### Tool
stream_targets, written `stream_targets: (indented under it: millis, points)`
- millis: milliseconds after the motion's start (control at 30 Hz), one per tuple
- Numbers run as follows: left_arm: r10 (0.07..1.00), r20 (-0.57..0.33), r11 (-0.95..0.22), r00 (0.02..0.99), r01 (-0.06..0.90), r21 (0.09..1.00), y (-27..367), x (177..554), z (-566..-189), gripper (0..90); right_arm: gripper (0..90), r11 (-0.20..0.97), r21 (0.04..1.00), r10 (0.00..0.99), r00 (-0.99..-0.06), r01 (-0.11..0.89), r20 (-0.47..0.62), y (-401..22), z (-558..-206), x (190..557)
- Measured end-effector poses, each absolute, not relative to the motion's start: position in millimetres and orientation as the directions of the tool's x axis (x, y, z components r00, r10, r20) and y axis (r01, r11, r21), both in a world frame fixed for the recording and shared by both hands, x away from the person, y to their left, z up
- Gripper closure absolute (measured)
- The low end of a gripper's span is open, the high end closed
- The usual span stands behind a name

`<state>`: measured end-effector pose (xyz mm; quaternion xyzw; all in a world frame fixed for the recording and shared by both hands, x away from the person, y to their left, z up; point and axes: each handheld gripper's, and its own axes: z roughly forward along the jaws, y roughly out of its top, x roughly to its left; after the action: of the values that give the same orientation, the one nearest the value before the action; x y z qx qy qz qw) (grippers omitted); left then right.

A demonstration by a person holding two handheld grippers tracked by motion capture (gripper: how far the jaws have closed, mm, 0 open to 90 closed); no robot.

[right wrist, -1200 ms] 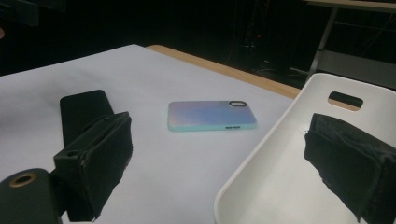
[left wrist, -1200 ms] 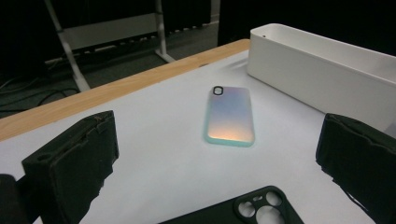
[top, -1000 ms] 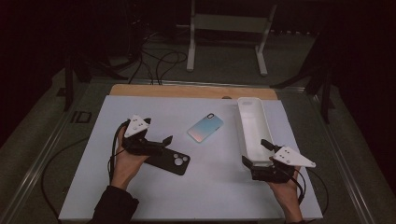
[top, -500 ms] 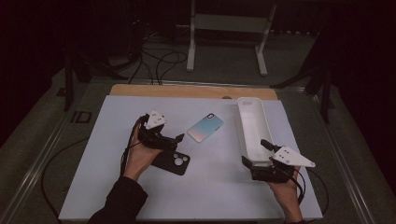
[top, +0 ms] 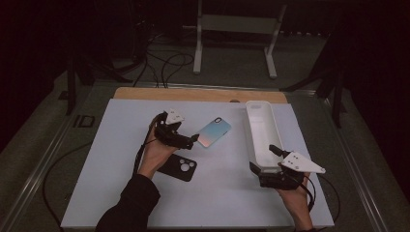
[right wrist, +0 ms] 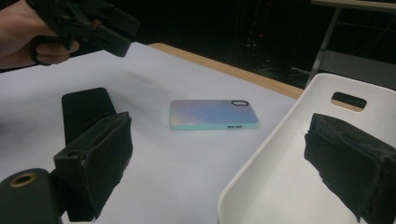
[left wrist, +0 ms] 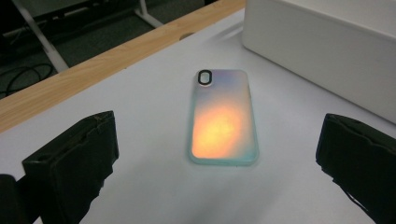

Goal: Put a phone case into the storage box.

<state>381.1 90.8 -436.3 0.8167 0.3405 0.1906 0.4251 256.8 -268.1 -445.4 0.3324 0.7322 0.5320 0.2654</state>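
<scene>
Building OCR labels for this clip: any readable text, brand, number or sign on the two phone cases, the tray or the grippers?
None readable.
Iridescent phone case: plain back, no print.
Black phone case: no marking to be made out.
White tray: blank.
Left gripper and right gripper: no legible label.

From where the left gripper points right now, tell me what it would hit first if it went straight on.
The left gripper, jaws open, points at the iridescent phone case lying flat on the table. That case would likely come first, between the jaws. The white tray lies beyond it, to the side.
</scene>
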Motion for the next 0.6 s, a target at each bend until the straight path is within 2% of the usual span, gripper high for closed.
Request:
stream_targets:
  millis: [600]
  points:
    - [0.706,0.024,-0.461,0.708,0.434,0.774,62.2,419.7,-451.2,0.0,7.7,0.209,0.956,0.766,-0.642,0.205,-0.030,-266.9,-445.1,256.8]
